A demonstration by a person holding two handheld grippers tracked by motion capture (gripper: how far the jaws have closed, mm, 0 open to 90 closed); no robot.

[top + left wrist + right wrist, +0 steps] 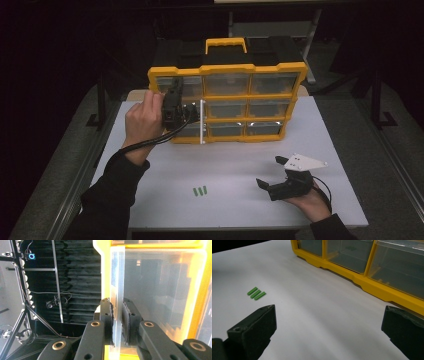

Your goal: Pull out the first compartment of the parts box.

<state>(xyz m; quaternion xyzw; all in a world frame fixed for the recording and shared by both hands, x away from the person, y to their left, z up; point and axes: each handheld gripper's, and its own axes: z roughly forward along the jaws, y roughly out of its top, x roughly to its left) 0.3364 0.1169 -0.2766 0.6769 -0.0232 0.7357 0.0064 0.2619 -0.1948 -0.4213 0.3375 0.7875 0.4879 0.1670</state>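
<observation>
Your left tongs [117,322] clench the clear drawer front [117,277] of the upright yellow organizer [227,102] on the surface; pull crookedly and it tips. Right tongs [270,172] rest released.

**Bright bench, black surroundings**

Light from above whitens the bench [225,170] while the room around it stays black. Glare streaks the organizer's [227,102] clear drawer fronts. In the right gripper view, the near fingers [254,327] are soft and out of focus.
</observation>
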